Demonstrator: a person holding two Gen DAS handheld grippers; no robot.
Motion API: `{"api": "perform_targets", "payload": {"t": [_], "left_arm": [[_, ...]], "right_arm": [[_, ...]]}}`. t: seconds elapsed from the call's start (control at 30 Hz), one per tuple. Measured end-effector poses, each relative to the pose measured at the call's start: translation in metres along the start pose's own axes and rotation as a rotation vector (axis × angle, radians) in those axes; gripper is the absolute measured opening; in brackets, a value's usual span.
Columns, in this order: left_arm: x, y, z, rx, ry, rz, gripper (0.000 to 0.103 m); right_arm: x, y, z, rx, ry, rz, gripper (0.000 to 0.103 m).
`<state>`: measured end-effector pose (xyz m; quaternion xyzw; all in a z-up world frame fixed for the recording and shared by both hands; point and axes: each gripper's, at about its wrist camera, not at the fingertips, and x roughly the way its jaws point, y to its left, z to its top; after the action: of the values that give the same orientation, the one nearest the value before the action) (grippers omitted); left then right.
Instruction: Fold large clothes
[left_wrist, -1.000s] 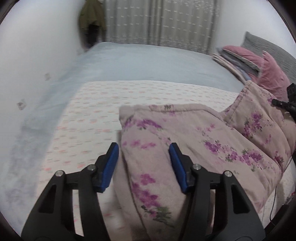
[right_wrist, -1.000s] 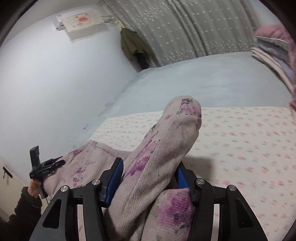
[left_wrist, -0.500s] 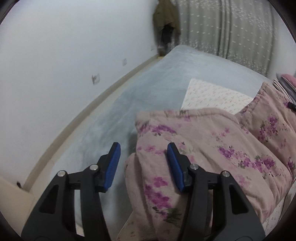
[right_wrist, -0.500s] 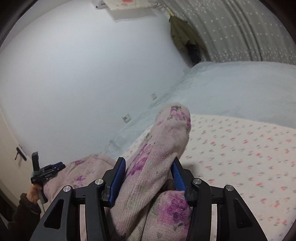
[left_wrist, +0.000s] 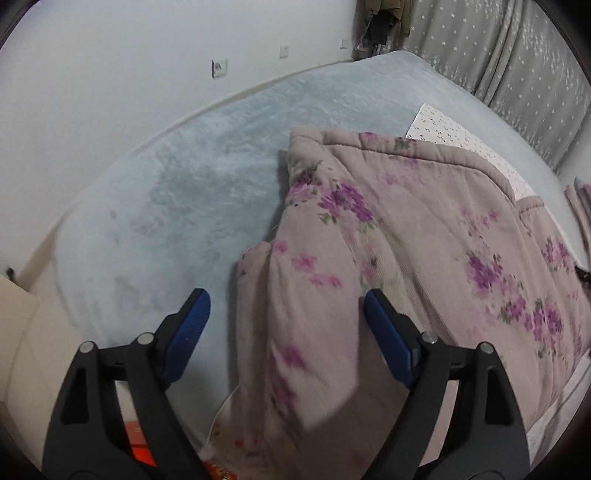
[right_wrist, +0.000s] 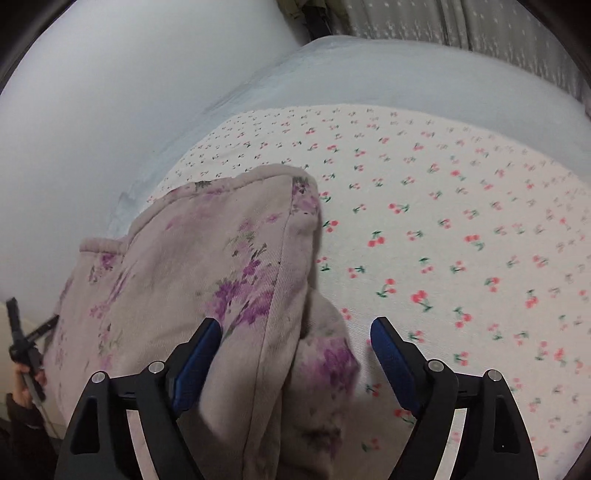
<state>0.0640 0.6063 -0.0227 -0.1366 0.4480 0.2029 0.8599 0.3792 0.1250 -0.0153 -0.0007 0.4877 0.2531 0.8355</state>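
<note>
One padded garment (left_wrist: 406, 236), dusty pink with purple flower sprays, lies folded on the bed, and two grippers reach over its near corners. The left gripper (left_wrist: 286, 314) has just been opening: its two blue fingers (left_wrist: 188, 328) stand wide and released, with a fold of the garment between them; the right-hand pad sits against the cloth while the left-hand pad is clear of it, over the blanket. The right gripper (right_wrist: 295, 343) has likewise just been opening; a thick edge of the garment (right_wrist: 207, 266) lies between its two fingers, close by the left pad, and the right pad is apart from the cloth, above the sheet.

Under the garment lies one white sheet (right_wrist: 443, 206) printed with small red cherries; it spreads far and to the right of the garment in the right wrist view. Beneath that, one pale blue fleece blanket (left_wrist: 177, 206) covers the bed up to the plain white wall (left_wrist: 110, 74), which carries three small sockets. One grey curtain (left_wrist: 517, 55) with white star marks hangs at the far right, and dark clothing (left_wrist: 384, 14) hangs in the far corner. At the left edge of the right wrist view, a person's hand (right_wrist: 26, 384) holds the left gripper's handle.
</note>
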Motion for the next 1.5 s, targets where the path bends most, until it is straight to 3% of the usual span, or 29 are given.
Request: {"api": "perform_targets", "payload": {"t": [0.07,0.17,0.3,0.4,0.53,0.6,0.8,1.03,1.23,1.5], "left_arm": [[-0.021,-0.017,-0.006,0.037,-0.058,0.034,0.085],[-0.041,-0.035,-0.017,0.105,-0.131,0.012,0.09],[-0.035,-0.058,-0.033,0.18,-0.124,0.025,0.094],[-0.012,-0.06,-0.048,0.175,-0.053,0.103,0.095],[-0.031,-0.065,-0.06,0.105,-0.092,0.147,0.096],[-0.048,-0.072,-0.068,0.082,-0.093,0.155,0.098],[-0.085,-0.103,-0.099,0.031,-0.081,0.131,0.102],[-0.106,-0.146,-0.138,-0.025,-0.012,0.054,0.102],[-0.119,-0.181,-0.164,-0.01,-0.007,0.068,0.102],[-0.128,-0.212,-0.178,0.027,-0.033,0.066,0.102]], "right_arm": [[-0.017,0.023,-0.019,-0.077,-0.024,-0.075,0.085],[-0.04,0.05,-0.038,-0.213,-0.052,-0.188,0.085],[-0.052,0.076,-0.056,-0.296,-0.092,-0.213,0.085],[-0.036,0.071,-0.068,-0.269,-0.027,-0.238,0.086],[-0.043,0.045,-0.078,-0.092,-0.011,-0.169,0.09],[-0.058,0.045,-0.086,-0.087,-0.034,-0.172,0.09],[-0.088,0.062,-0.12,-0.062,0.006,-0.17,0.09],[-0.129,0.106,-0.178,-0.156,-0.065,-0.2,0.09],[-0.14,0.126,-0.22,-0.216,-0.095,-0.255,0.09],[-0.143,0.131,-0.248,-0.174,-0.11,-0.303,0.09]]}}
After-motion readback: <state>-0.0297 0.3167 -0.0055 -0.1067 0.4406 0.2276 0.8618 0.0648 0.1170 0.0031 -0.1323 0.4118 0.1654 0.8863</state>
